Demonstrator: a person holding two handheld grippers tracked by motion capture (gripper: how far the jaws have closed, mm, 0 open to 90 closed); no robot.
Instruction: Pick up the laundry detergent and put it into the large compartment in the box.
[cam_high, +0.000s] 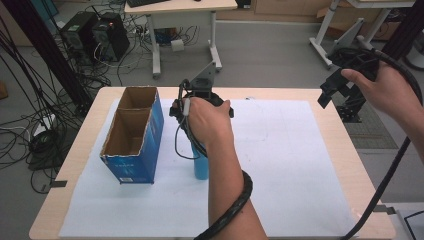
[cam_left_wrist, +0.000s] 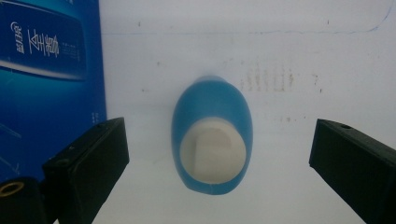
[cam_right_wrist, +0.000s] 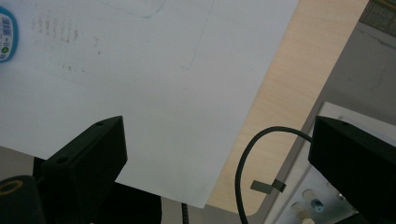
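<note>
Blue plastic bottle with a cream cap (cam_left_wrist: 212, 140) stands upright on the white paper sheet (cam_high: 280, 150) covering the light wooden table (cam_high: 85, 165), just right of the open blue cardboard box (cam_high: 134, 136). Box has two compartments, both apparently empty, mouth up; likely the destination, which would explain the bottle being staged close beside it but apart.

Left gripper (cam_left_wrist: 219, 154) hangs directly above the bottle, looking straight down on the cap. Jaws spread wide, one on each side of the bottle, neither touching. Released, nothing held. Judgement: alignment for a top-down grasp; the centred cap suggests descent is the next need, and closing too high could catch only the cap.

Right gripper (cam_right_wrist: 217, 158) is held up beyond the table's right edge, well apart from bottle and box, jaws parted and empty. The right gripper view looks down on paper, table edge and a black cable (cam_right_wrist: 252, 158). Probably parked clear so the left hand works unobstructed.
</note>
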